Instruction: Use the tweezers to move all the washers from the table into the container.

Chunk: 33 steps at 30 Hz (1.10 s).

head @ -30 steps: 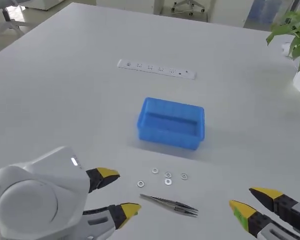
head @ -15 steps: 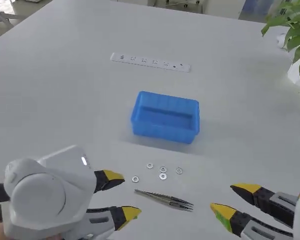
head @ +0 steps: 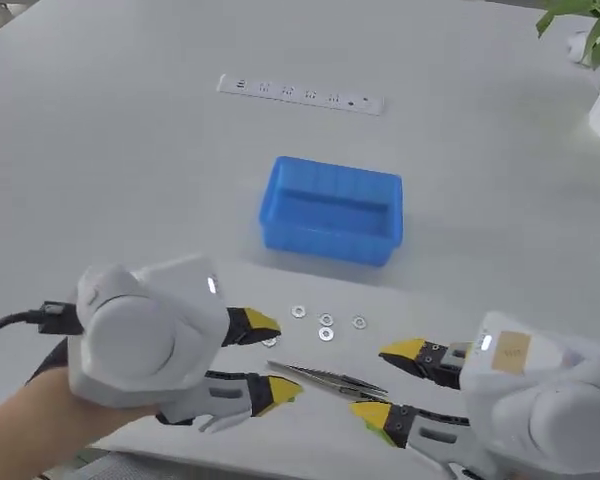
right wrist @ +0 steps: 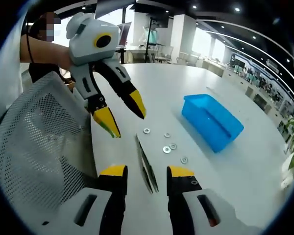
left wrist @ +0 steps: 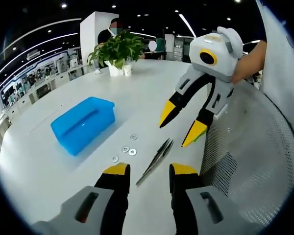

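Thin metal tweezers (head: 332,381) lie flat near the table's front edge, with several small washers (head: 326,326) scattered just behind them. Farther back stands the blue container (head: 332,210). My left gripper (head: 275,358) is open at the tweezers' left end, and my right gripper (head: 383,380) is open at their right end. In the left gripper view the tweezers (left wrist: 154,161) lie between my own jaws, and the right gripper (left wrist: 181,125) faces me beyond them. In the right gripper view the tweezers (right wrist: 147,164) point away between my jaws, past them the left gripper (right wrist: 123,119), washers (right wrist: 166,147) and container (right wrist: 213,122).
A white power strip (head: 300,95) lies behind the container. A potted plant (head: 590,30) stands at the far right corner. A mesh chair back (left wrist: 245,142) rises right at the table's front edge, beside both grippers.
Both grippers have closed in on the tweezers from either side, the right one coming farther into the head view. The tweezers, washers and container lie where they were.
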{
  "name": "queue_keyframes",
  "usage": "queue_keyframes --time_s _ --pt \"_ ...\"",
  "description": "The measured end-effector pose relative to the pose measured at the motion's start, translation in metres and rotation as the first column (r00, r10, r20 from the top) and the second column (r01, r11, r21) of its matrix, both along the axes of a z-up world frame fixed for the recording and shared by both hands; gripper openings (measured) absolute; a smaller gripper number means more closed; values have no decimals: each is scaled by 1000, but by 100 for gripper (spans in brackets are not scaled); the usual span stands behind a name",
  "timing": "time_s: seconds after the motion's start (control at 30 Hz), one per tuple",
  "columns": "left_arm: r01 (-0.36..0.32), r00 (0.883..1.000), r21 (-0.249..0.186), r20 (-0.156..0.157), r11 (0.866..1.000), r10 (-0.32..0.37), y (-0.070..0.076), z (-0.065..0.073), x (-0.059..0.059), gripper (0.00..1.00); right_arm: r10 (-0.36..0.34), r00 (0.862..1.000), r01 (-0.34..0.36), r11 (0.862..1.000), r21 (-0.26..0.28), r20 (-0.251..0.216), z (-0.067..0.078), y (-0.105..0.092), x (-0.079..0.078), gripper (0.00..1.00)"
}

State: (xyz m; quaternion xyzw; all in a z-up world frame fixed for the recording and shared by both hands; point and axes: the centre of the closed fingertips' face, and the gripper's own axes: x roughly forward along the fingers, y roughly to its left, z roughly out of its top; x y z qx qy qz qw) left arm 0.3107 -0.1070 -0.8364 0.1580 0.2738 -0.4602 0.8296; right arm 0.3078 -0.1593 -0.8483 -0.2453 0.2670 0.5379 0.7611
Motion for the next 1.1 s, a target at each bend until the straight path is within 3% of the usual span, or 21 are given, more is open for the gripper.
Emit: queue_keyframes --time_s 0.1,0.23,0.3,0.6,0.73,1.1 --pt "43 999 9 1 999 -43 -4 -5 -1 36 11 1000 -11 1000 -9 -2 -4 1 1 32" --pt "128 992 90 -8 988 -128 -6 -20 -5 38 15 1000 -16 1000 -21 -11 -9 1 4 32" --pt "150 989 105 -11 983 -149 -7 -25 -5 37 26 1000 -27 999 -35 -14 -13 1 5 31" --pt "208 978 130 -15 969 -208 -11 -35 3 29 82 995 -85 994 -68 -51 -25 4 7 25" --pt "245 969 143 -50 959 -240 -13 -44 0 28 106 992 -112 991 -79 -72 -30 6 6 23" --pt "271 962 142 -78 952 -262 -17 -50 1 25 170 981 -180 977 -114 -93 -38 10 3 17"
